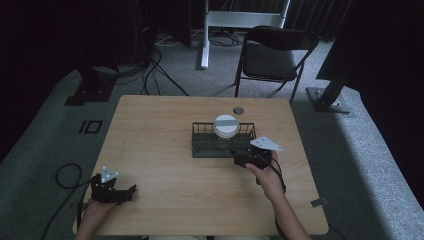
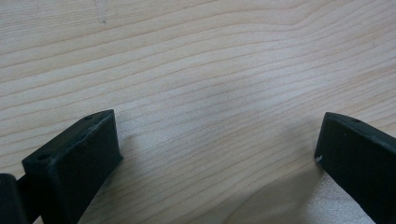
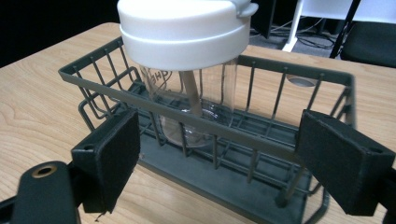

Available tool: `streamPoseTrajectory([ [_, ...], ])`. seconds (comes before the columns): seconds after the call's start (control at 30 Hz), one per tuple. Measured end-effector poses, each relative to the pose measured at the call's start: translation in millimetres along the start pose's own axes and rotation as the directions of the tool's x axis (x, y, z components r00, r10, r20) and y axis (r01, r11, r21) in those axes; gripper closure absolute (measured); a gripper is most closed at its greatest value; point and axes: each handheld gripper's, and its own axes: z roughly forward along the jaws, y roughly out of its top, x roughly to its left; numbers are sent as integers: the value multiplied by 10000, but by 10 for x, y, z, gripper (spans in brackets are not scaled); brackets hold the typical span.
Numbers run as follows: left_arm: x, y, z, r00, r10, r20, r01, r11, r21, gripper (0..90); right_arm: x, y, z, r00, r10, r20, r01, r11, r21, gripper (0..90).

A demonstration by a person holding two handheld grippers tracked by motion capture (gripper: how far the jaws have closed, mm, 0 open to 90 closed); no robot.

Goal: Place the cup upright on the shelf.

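A clear jar with a white lid (image 1: pixel 226 126) (image 3: pixel 184 51) stands upright inside a dark wire basket (image 1: pixel 200 148) (image 3: pixel 98 77) near the middle of the wooden table. My right gripper (image 1: pixel 248 159) (image 3: pixel 217 161) is at the basket's near right edge, open, its jaws spread in front of the basket's near rail with nothing between them. My left gripper (image 1: pixel 120 194) (image 2: pixel 219 144) sits low over the table's near left corner, open, with bare wood between its jaws.
A small round grommet (image 1: pixel 238 110) sits in the table (image 1: pixel 150 140) behind the basket. A black folding chair (image 1: pixel 272 55) stands beyond the far edge, and cables lie on the carpet. A white stand leg (image 1: pixel 204 35) rises at the back.
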Motion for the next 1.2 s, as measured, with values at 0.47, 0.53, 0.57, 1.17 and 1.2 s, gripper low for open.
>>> streamPoseTrajectory([
  [0.47,0,0,0,10000,2,-1,-2,10000,1,1,-103,-154,-212,9999,-41,155,41,10000,37,139],
  [0.53,0,0,0,10000,3,-1,-3,10000,1,1,-127,-185,-229,9998,-21,207,20,10000,71,139],
  [0.57,1,0,0,10000,7,-1,-7,10000,3,1,-136,-201,-238,9998,13,214,-15,9999,101,139],
  [1.17,0,0,0,10000,4,-1,-4,10000,3,1,-353,-552,-264,9964,190,831,-277,9942,1040,135],
  [1.2,0,0,0,10000,4,1,-4,10000,4,1,-369,-571,-264,9960,175,879,-271,9936,1097,135],
])
